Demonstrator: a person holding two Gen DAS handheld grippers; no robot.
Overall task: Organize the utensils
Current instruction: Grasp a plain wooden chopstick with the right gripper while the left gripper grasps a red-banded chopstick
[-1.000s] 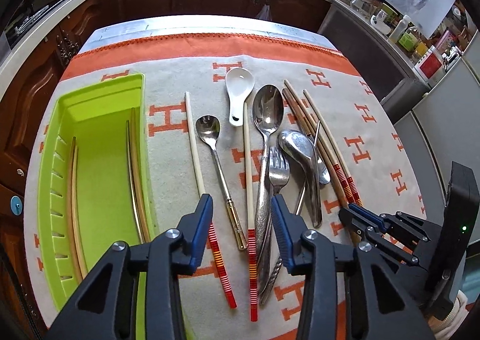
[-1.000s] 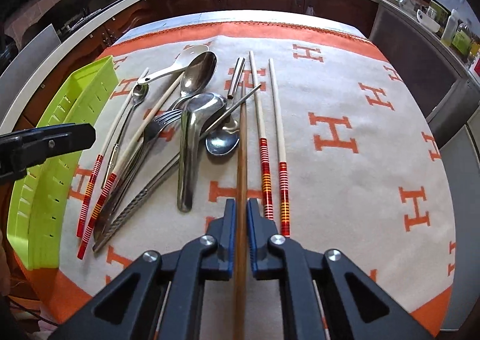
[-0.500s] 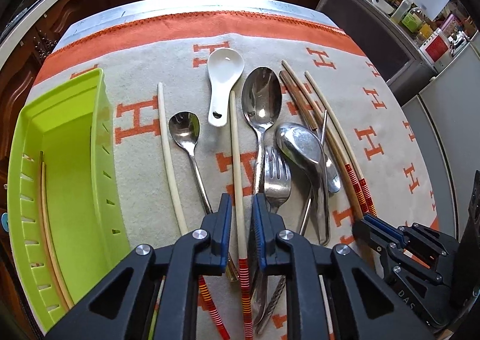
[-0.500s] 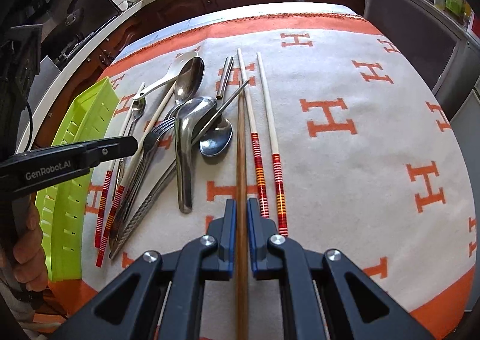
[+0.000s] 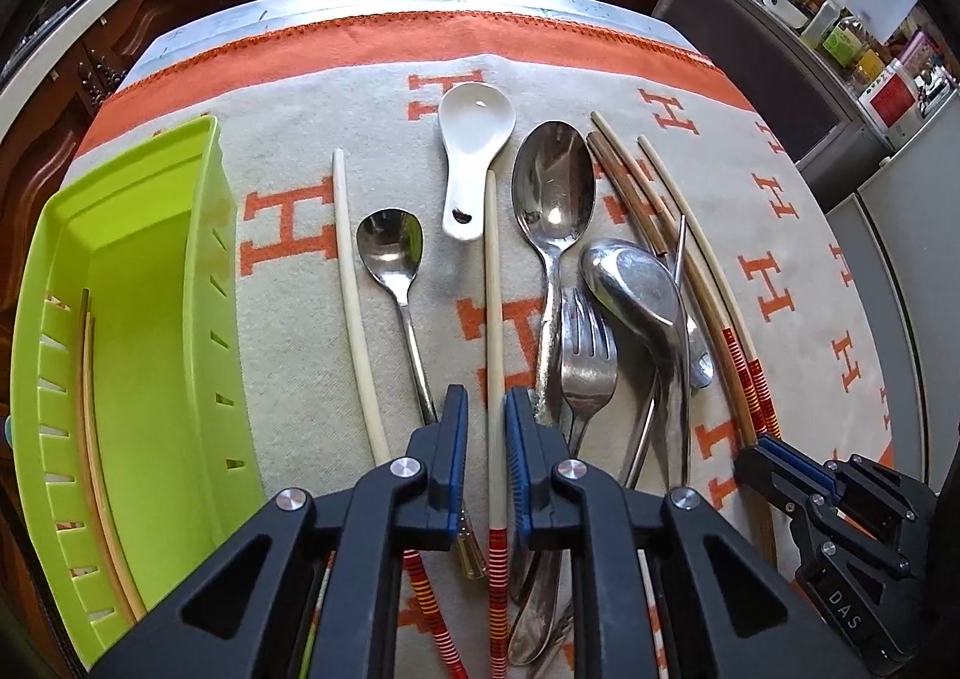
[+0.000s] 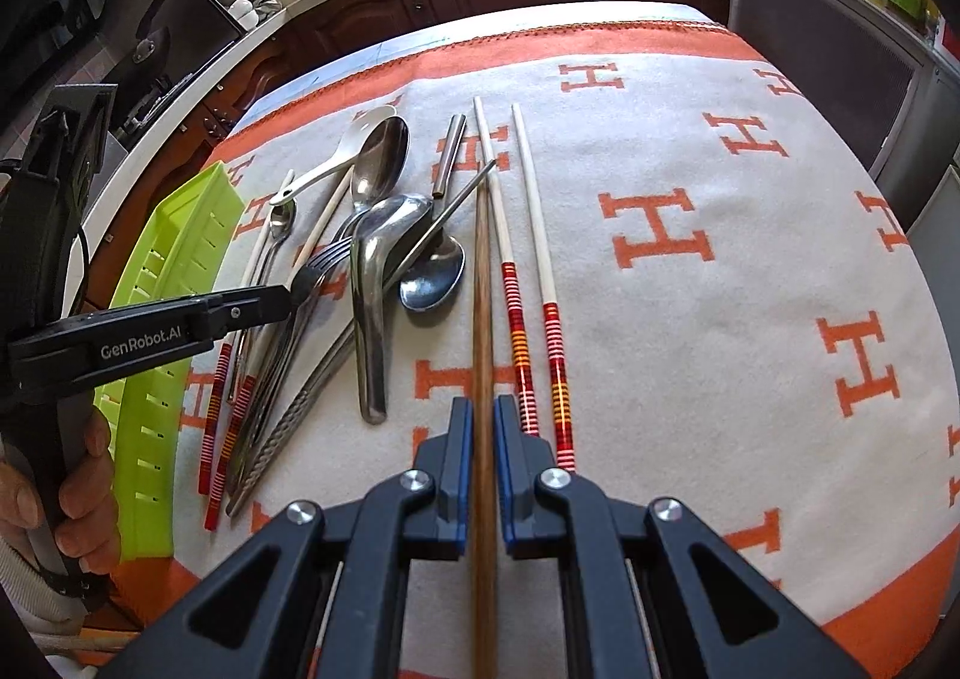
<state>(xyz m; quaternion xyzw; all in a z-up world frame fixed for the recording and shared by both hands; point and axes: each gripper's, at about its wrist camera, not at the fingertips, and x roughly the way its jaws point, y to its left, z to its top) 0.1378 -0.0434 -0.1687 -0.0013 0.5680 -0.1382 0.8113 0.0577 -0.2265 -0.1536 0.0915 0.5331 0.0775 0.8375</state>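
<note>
Left tongs (image 5: 487, 427) have just been closing and now pinch a cream chopstick (image 5: 493, 283) with red bands, lying on the blanket-covered counter (image 5: 780, 235). Right tongs (image 6: 482, 439) are pressed on a brown wooden chopstick (image 6: 481, 307), with two banded chopsticks (image 6: 555, 343) just beside it. Further out, a fork (image 5: 588, 361), steel spoons (image 5: 555, 187) and a white ceramic spoon (image 5: 474, 139) lie loose on the cloth. At left, the green tray (image 5: 150, 235) holds wooden chopsticks (image 5: 90, 379).
</note>
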